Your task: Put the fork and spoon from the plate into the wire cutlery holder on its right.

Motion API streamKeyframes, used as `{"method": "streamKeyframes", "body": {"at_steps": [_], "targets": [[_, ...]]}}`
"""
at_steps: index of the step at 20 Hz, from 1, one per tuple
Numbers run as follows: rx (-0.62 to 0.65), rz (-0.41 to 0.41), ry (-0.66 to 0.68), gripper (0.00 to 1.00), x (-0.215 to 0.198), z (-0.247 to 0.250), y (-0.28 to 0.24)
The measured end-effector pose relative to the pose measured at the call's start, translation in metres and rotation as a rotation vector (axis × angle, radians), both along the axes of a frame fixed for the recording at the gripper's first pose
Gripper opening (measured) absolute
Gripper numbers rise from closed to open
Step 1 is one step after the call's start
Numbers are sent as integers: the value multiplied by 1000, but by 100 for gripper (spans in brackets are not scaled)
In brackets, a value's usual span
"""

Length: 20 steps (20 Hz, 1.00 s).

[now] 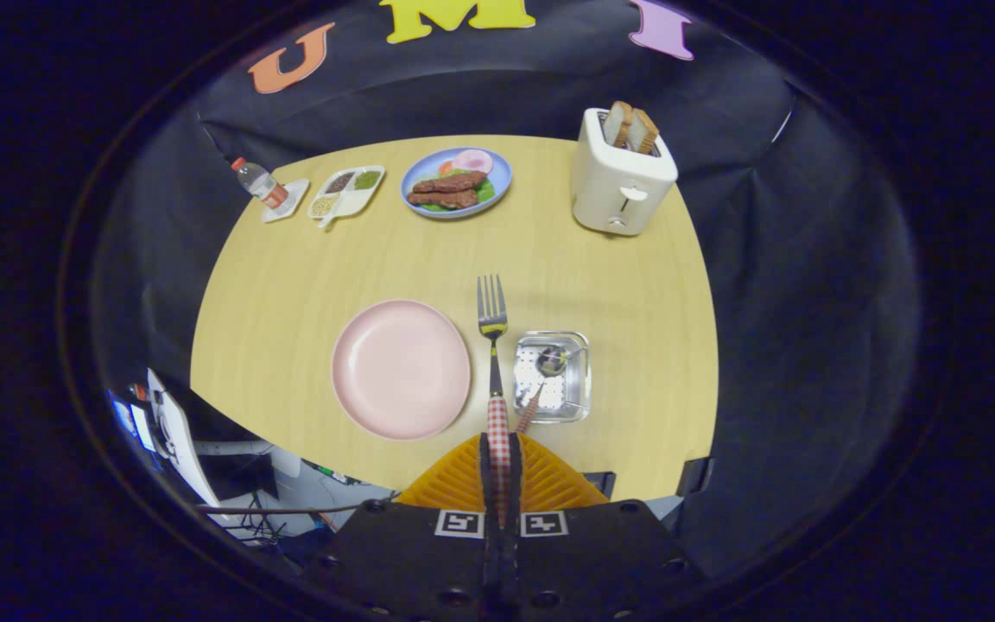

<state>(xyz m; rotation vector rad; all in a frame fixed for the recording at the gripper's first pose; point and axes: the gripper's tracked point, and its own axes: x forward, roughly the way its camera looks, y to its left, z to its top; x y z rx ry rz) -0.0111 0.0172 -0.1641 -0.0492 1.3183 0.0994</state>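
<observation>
My gripper (pixel 498 449) is shut on the checked red-and-white handle of the fork (pixel 492 333). The fork sticks out straight ahead of the fingers, tines far from me, held above the table between the plate and the holder. The pink plate (pixel 400 369) lies bare just left of the fork. The wire cutlery holder (pixel 552 376) stands just right of the fork. The spoon (pixel 547 367) rests inside it, bowl up, its checked handle leaning toward my fingers.
Beyond the holder stands a white toaster (pixel 620 177) with two bread slices. At the table's far side lie a blue plate of food (pixel 456 182), a divided white dish (pixel 345 193) and a small bottle (pixel 259 184) on a coaster. The wooden table (pixel 290 285) ends just below the plate.
</observation>
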Motion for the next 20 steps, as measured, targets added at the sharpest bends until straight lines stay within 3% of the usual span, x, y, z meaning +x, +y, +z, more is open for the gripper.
{"method": "streamKeyframes", "body": {"at_steps": [8, 20], "targets": [[99, -91, 344, 1, -24, -23, -34], [48, -75, 537, 1, 16, -50, -30]]}}
